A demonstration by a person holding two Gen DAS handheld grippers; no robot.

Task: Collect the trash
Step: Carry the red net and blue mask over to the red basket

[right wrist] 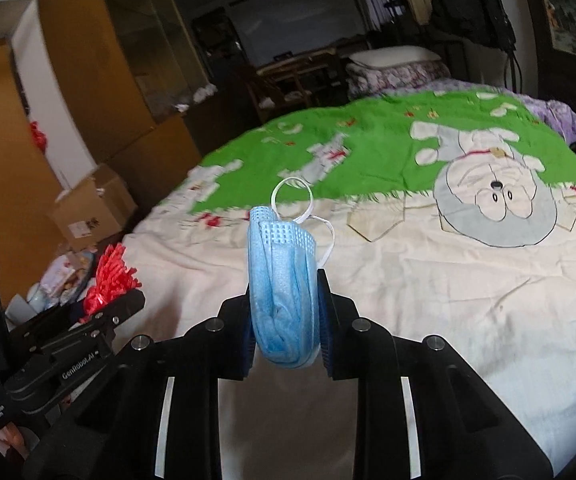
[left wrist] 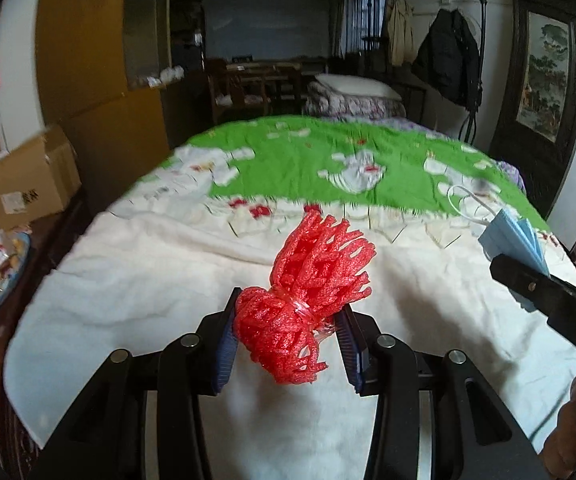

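Trash fills both tools above the cream and green cartoon bedspread [right wrist: 428, 280]. Left gripper [left wrist: 288, 332] clamps a bunched red foam fruit net [left wrist: 308, 292] at its tied waist, where the bundle is narrowest and firmest, so the loose strands fan free on either side. Right gripper [right wrist: 286, 316] pinches a folded blue surgical mask [right wrist: 282, 288] across its middle, ear loops dangling clear. Both pieces sit lifted off the bed, probably for carrying to a bin that no view shows.

Left tongs [left wrist: 288, 324] and right tongs [right wrist: 286, 312] — both clamped, angled downward.
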